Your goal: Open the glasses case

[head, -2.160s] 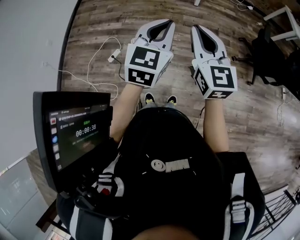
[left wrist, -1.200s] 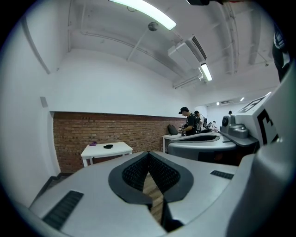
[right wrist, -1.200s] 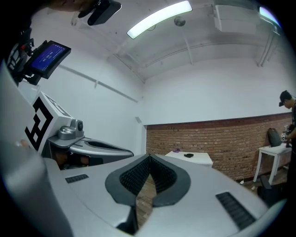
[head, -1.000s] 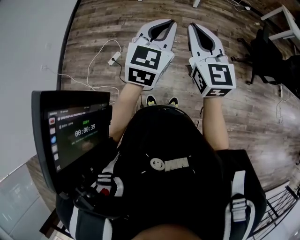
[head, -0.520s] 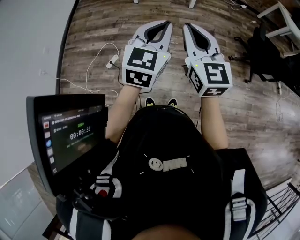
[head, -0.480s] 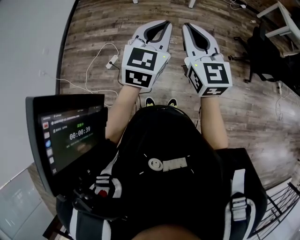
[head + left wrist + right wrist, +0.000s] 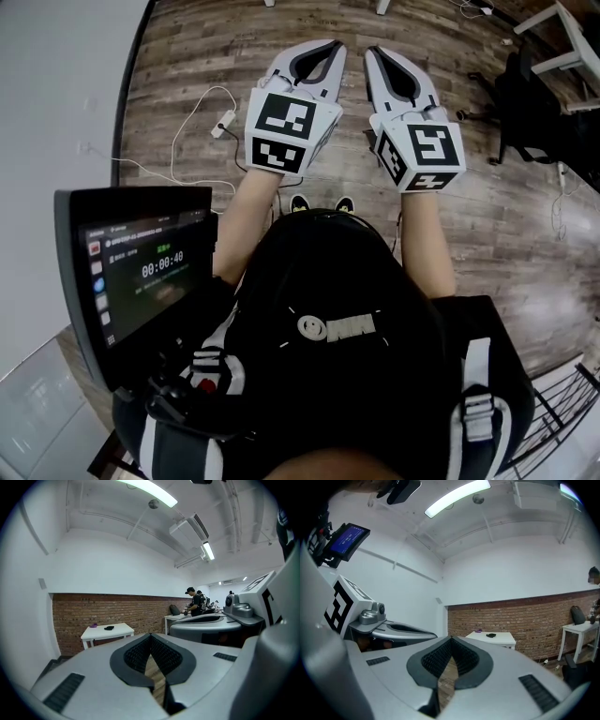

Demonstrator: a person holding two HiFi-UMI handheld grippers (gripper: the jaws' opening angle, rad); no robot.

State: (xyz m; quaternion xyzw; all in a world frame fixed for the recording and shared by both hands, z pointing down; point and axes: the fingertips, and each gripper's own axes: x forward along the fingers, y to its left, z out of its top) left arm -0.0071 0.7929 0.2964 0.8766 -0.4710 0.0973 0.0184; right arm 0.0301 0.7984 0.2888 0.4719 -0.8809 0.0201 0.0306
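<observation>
Both grippers are held side by side, pointing forward over the wooden floor (image 7: 187, 56). My left gripper (image 7: 336, 45) is shut, its ribbed pads meeting at the tip with nothing between them (image 7: 150, 635). The right gripper (image 7: 370, 52) is likewise shut and empty (image 7: 451, 638). Far ahead, a white table (image 7: 117, 632) stands against a brick wall, with a small dark object (image 7: 109, 628) and a purple one (image 7: 93, 625) on it. Both are too small to identify. The table (image 7: 504, 641) and the dark object (image 7: 491, 635) also show in the right gripper view.
A tablet (image 7: 141, 277) with a running timer hangs at my left on the chest rig. A white cable and plug (image 7: 223, 120) lie on the floor at left. Dark chairs (image 7: 539, 103) and a white desk leg stand at right. People (image 7: 194, 604) work at a far desk.
Both grippers have stayed shut and almost still. The head view has shifted slightly, and the tablet's timer has counted on.
</observation>
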